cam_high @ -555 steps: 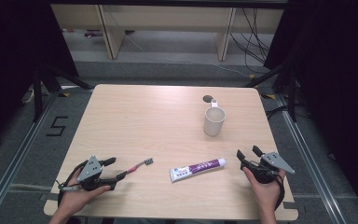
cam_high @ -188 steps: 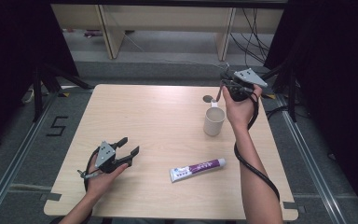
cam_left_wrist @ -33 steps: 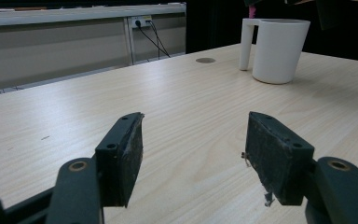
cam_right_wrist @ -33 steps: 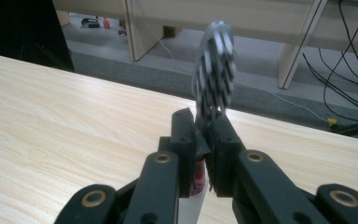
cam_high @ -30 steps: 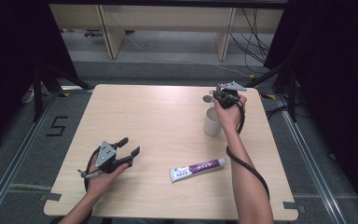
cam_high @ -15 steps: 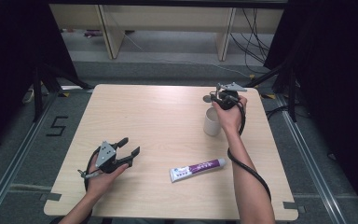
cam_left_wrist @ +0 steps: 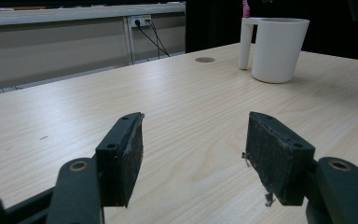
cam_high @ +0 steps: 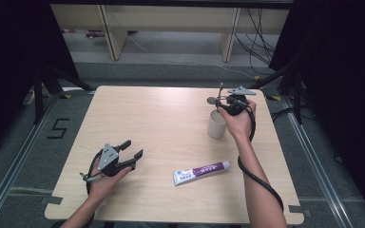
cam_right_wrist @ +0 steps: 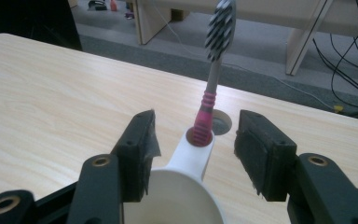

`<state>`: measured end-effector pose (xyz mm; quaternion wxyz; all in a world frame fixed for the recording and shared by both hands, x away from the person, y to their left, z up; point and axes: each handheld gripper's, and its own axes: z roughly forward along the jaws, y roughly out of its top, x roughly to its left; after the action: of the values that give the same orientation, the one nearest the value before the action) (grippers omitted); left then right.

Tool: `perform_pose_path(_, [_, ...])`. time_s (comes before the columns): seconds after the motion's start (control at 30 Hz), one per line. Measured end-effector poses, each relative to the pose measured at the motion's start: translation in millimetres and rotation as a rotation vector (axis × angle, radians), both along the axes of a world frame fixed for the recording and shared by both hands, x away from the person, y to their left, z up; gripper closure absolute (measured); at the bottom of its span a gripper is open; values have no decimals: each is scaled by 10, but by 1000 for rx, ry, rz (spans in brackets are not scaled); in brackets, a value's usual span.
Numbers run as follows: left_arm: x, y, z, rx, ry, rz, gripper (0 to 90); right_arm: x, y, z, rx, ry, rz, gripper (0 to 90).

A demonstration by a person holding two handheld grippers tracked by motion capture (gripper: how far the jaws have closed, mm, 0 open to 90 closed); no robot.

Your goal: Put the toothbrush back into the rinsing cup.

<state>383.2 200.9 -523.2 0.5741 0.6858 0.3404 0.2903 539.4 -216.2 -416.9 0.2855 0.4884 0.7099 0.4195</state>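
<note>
A white mug [cam_high: 217, 124] stands at the far right of the table [cam_high: 161, 118]. A toothbrush [cam_right_wrist: 213, 79] with a pink grip stands upright in the hole of the mug's handle [cam_right_wrist: 193, 154], bristles up. My right gripper [cam_right_wrist: 196, 119] hovers just over the mug [cam_right_wrist: 177, 196]; its jaws have just been opening and now stand either side of the brush without touching it. From above, the right gripper [cam_high: 224, 101] sits behind the mug with the toothbrush [cam_high: 220, 92] in front of it. My left gripper [cam_high: 132, 148] rests open and empty at the front left, and its own view [cam_left_wrist: 196, 121] looks across at the mug [cam_left_wrist: 277, 49].
A toothpaste tube [cam_high: 202, 172] lies near the front edge, right of centre. A round cable hole [cam_high: 211, 100] sits in the tabletop just behind the mug. Bare wood lies between my two hands. Cables run over the floor beyond the table.
In the last second the right hand has barely shifted over the mug and the left has stayed still. Much earlier the toothbrush lay by the left gripper; now it stands in the mug's handle.
</note>
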Motion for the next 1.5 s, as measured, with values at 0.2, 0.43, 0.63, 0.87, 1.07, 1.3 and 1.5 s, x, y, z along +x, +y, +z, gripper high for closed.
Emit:
perform_pose_path(0.2, [0,-4,1,4,1,-1,364,-155,-45,47,-4,23,7,474])
perform_pose_path(0.43, [2,-6,1,3,4,0,362,-353,-110,84,-22,52,30,465])
perform_pose_path(0.63, [-4,-16,3,8,11,-9,358,-494,-150,72,-38,91,66,463])
perform_pose_path(0.87, [1,-30,22,0,29,-30,356,-654,-200,59,-75,112,116,463])
perform_pose_path(1.07, [3,-45,112,-16,21,-39,351,-823,-227,-2,-55,179,130,464])
perform_pose_path(1.3, [3,-99,169,-20,55,-76,347,-947,-266,-118,-59,235,148,465])
perform_pose_path(1.5, [-24,-141,212,-10,69,-102,346,-1025,-296,-174,-86,230,165,465])
